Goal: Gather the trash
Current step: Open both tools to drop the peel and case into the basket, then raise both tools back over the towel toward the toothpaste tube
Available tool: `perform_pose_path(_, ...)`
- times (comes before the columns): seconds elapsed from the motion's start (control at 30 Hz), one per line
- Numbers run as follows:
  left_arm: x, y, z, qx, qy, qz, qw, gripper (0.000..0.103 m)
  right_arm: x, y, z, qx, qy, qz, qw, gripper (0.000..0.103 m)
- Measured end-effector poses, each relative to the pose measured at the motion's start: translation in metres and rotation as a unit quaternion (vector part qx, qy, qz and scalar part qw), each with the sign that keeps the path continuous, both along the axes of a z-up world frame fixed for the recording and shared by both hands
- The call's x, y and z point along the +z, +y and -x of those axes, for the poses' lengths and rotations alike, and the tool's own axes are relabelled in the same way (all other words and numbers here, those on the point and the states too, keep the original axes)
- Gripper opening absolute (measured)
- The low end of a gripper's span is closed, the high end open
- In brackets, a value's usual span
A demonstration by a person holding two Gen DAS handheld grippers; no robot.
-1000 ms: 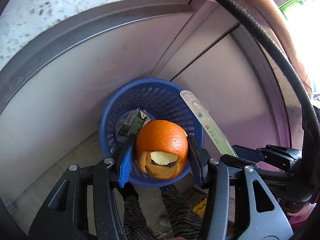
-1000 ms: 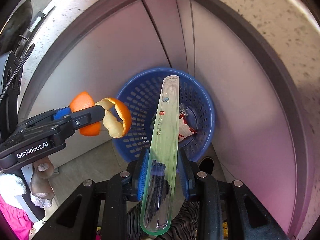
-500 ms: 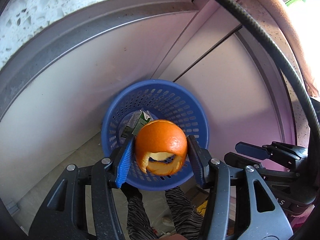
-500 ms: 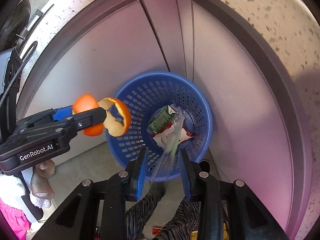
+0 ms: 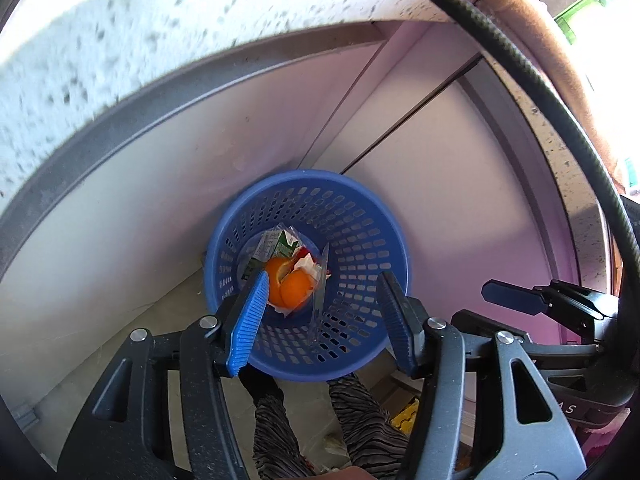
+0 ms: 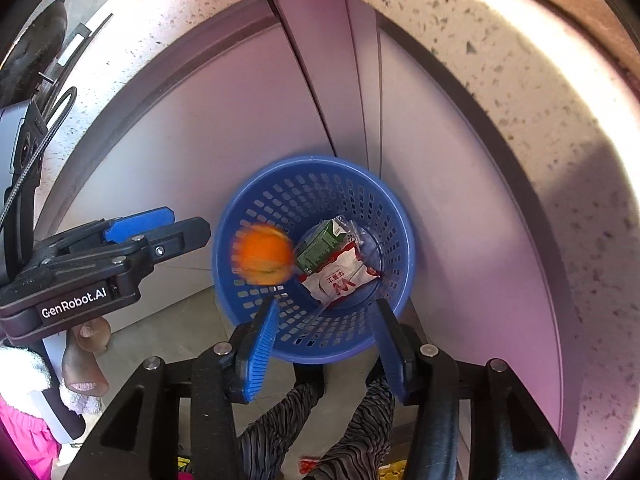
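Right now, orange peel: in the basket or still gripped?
In. The orange peel lies among wrappers inside the blue basket; the left hand-held gripper, its jaws just opened, stands open with nothing between its pads.

The left gripper (image 5: 322, 320) is showing black plastic arms with triangular cut-outs, silver screws and ribbed blue pads (image 5: 248, 322) lining its jaws. A black braided cable (image 5: 532, 80) is arcing from twelve to three o'clock. The right gripper (image 6: 326, 344) is looking identical; white "GenRobot.AI" lettering (image 6: 74, 307) is showing at nine o'clock. The person is wearing black-and-grey striped trousers (image 6: 276, 424) at six o'clock.
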State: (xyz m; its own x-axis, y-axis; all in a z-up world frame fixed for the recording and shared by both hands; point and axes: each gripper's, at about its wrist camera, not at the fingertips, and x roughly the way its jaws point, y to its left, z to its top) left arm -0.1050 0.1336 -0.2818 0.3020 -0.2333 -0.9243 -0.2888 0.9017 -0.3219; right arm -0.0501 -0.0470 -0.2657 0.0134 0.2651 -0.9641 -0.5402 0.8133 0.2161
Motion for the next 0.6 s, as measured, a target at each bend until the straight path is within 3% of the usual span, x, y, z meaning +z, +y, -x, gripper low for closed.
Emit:
perform_pose_path(0.33, 0.027, 0.001, 0.005, -0.001, -0.012, -0.012, 0.9999, 0.057, 0.013, -0.007, 0.005, -0.001, -0.007, -0.013, 1.000, 0.053)
perform_pose_path(0.6, 0.065, 0.001, 0.013, 0.000, -0.039, -0.031, 0.9988, 0.057, 0.043, -0.015, 0.013, 0.009, -0.019, -0.039, 0.999, 0.054)
